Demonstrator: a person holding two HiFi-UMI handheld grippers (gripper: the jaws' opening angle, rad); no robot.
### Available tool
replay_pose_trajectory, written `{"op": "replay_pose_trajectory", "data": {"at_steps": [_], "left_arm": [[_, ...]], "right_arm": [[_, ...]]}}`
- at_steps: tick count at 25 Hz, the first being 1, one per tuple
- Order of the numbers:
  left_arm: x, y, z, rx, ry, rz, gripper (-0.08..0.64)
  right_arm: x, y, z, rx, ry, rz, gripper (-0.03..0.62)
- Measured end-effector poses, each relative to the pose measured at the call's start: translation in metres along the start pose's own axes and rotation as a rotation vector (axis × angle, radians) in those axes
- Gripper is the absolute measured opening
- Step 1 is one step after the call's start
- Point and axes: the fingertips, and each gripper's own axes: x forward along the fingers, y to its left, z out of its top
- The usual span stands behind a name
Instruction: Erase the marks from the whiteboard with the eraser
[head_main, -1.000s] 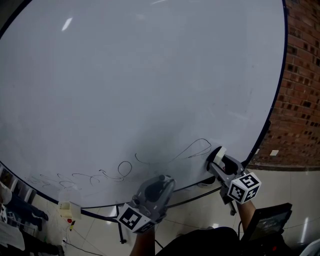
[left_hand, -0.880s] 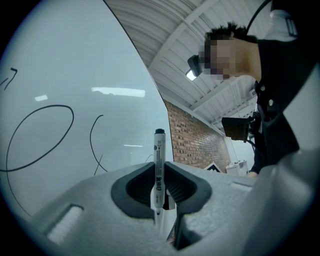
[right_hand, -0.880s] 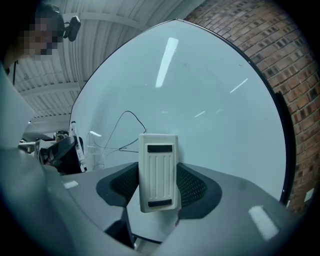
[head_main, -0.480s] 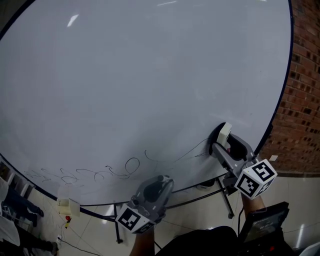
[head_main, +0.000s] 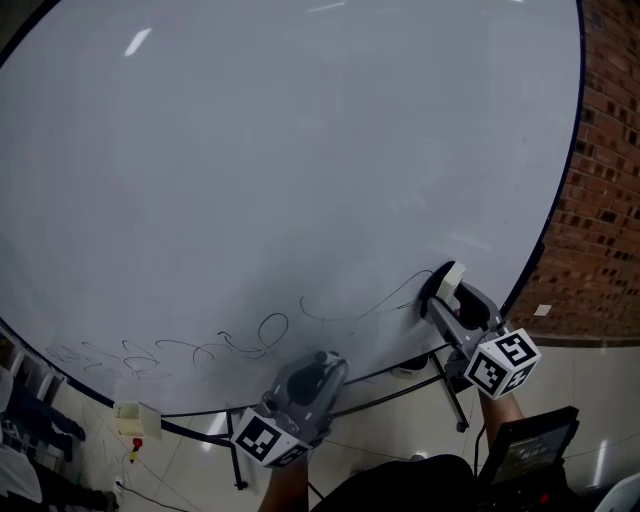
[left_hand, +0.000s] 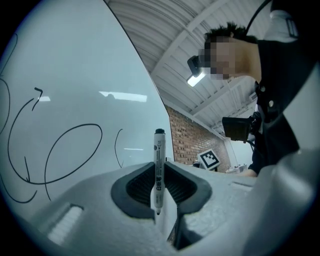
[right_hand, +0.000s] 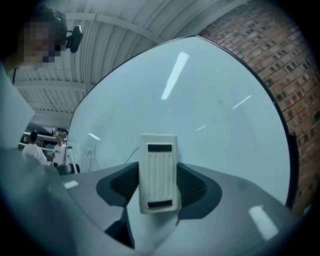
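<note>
Lower right: right gripper clamps the white eraser at the whiteboard; best pressed flat and swept left over the scribbles. Left gripper pinches a marker.

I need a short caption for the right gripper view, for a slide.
Right gripper holding a white eraser, facing the whiteboard, brick wall at right.

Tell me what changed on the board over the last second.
The right gripper swept the eraser up the whiteboard, then partly back down; the loop at the right end of the scribble is gone. The left gripper stayed low, shut on the marker; the rest of the scribble remains.
</note>
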Motion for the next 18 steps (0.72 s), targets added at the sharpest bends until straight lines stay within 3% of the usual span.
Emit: {"op": "replay_pose_trajectory", "data": {"at_steps": [4,9,18], "left_arm": [[-0.004,-0.002,-0.001,-0.011,0.012,-0.027,0.057],[-0.007,-0.004,-0.006,-0.016,0.036,-0.033,0.057],[0.013,-0.007,-0.007,0.004,0.056,0.035,0.057]], "right_arm": [[-0.004,-0.015,-0.050,0.029,0.061,-0.041,0.238],[-0.009,-0.027,-0.085,0.059,0.108,-0.064,0.239],[-0.013,-0.031,-0.096,0.078,0.125,0.005,0.239]]}}
